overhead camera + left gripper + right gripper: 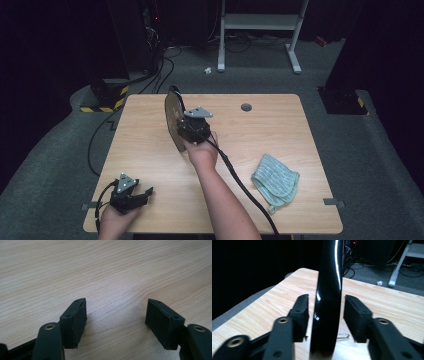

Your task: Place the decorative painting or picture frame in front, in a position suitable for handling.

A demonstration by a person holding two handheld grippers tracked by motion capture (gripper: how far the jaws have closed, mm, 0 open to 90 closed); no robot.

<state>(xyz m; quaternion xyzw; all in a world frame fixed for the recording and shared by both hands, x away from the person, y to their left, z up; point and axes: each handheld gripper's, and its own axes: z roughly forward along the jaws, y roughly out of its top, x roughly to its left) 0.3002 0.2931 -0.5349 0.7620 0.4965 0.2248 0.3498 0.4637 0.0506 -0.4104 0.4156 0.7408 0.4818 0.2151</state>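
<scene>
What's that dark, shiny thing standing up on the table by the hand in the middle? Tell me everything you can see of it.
The dark object is a flat, oval-looking thing standing on its edge on the wooden table, left of the table's middle. In the high view its broad face looks dull brown, with a black rim. In the right gripper view its edge is glossy black, smooth and curved, with bright reflections. It stands between the jaws of the right gripper, with a gap showing on each side, so the pads aren't pressing it. What it is I can't tell.

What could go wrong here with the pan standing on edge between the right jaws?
The right hand-held gripper has gaps either side of the black pan, so the pads aren't pressing; standing on edge, it may tip flat onto the table. Closing off-centre might knock it over too.
</scene>
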